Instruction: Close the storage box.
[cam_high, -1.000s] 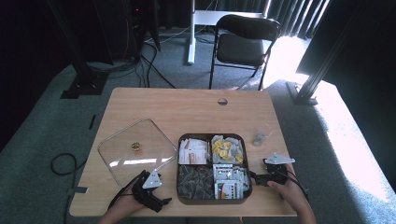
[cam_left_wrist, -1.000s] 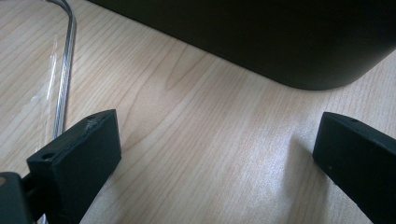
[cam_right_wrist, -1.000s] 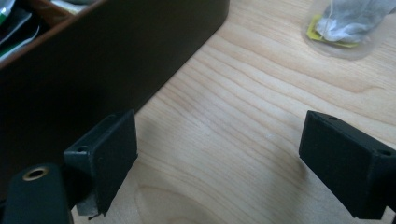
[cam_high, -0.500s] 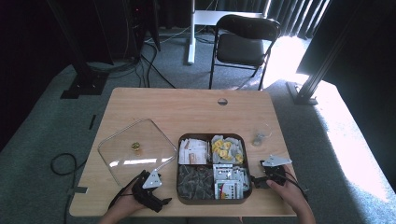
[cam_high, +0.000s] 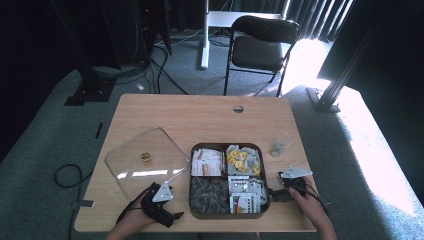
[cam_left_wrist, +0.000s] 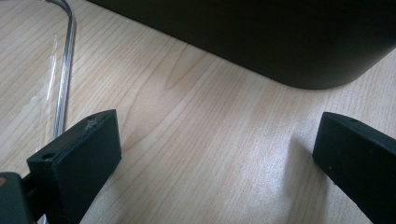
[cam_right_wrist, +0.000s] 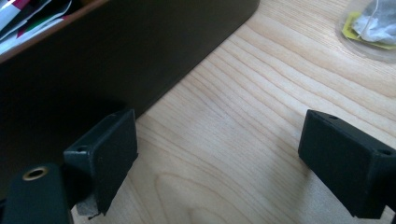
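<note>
The tray (cam_high: 227, 212) sits at the near middle of the worktop (cam_high: 200, 115), its four compartments holding tea packets, flanked by the left gripper (cam_high: 172, 216) and right gripper (cam_high: 274, 194), both spread wide and empty, seemingly poised to grasp it. One clear lid (cam_high: 127, 172) lies left; one glass (cam_high: 279, 145) stands right.

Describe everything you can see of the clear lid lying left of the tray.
The clear lid is a transparent, rounded-corner square that looks like plastic, with a small brass-coloured knob at its centre. It lies flat on the wooden table, off the dark compartment tray and just to its left, with a narrow gap between them. Window light glints across it. The left gripper sits at its near right corner; in the left gripper view the lid's edge runs beside one open jaw, contact unclear.
</note>
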